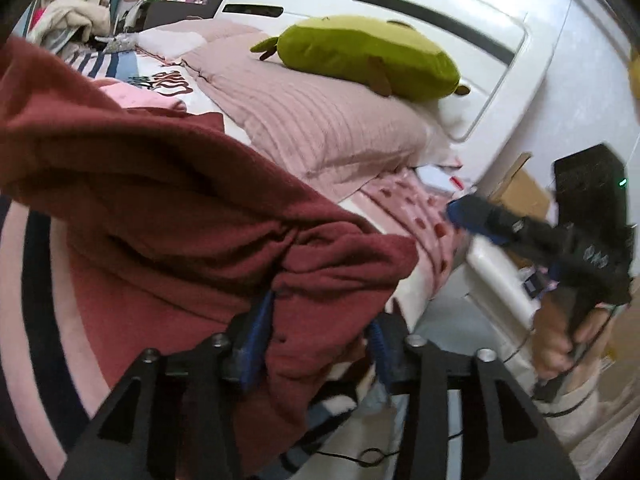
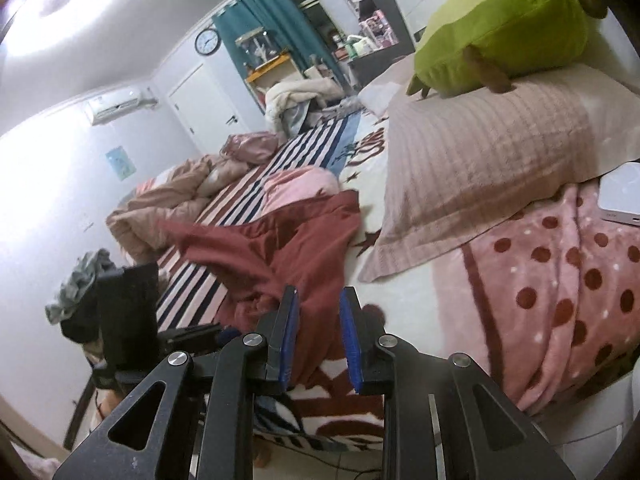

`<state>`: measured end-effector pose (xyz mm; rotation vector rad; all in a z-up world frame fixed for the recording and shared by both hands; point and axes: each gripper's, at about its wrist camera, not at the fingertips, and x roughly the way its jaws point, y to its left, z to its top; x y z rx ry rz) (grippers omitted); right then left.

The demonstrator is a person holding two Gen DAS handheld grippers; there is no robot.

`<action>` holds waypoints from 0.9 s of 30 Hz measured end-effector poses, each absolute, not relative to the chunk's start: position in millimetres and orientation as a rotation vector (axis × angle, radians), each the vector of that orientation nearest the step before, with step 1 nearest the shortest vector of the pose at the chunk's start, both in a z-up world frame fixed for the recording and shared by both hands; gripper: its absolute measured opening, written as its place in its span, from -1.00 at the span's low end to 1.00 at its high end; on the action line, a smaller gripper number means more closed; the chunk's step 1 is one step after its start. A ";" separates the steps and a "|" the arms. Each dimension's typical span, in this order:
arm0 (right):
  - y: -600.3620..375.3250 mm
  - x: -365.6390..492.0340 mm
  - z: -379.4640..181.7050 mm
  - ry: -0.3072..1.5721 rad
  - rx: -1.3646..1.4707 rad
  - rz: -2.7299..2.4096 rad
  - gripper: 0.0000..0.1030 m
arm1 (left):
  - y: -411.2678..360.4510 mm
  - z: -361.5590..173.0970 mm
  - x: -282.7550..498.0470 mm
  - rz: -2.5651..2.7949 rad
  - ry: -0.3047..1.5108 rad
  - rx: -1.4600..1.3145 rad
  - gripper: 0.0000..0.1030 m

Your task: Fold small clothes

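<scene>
A dark red garment (image 1: 168, 184) lies bunched over the bed, and a thick fold of it passes between the fingers of my left gripper (image 1: 320, 312). The jaws stand apart around that fold, and the blue pads do not clearly press it. In the right wrist view the same red garment (image 2: 280, 248) spreads over the striped blanket (image 2: 240, 196). My right gripper (image 2: 320, 292) hovers at its near edge with a narrow gap and nothing between the pads. The right gripper (image 1: 472, 214) also shows at the bedside, with a hand (image 1: 560, 340) holding it.
A pink ribbed pillow (image 2: 480, 160) with a green plush toy (image 2: 500, 20) on it lies at the bed's head. A pink dotted blanket (image 2: 560, 280) covers the near right, with a white device (image 2: 624, 196) on it. A pink garment (image 2: 296, 184) and a crumpled duvet (image 2: 168, 196) lie farther off.
</scene>
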<state>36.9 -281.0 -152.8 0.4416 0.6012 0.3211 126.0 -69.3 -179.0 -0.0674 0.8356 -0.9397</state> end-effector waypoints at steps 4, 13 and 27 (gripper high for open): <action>-260.7 44.0 -151.1 0.606 0.424 0.406 -0.66 | -56.3 -171.3 111.8 -0.979 0.823 -0.100 0.30; -198.8 54.0 -133.9 0.580 0.337 0.603 -0.68 | 8.7 -156.5 86.4 -0.879 0.782 -0.176 0.33; -142.3 82.6 -156.3 0.727 0.114 0.440 -0.73 | 72.7 -178.3 113.0 -0.709 0.778 -0.336 0.33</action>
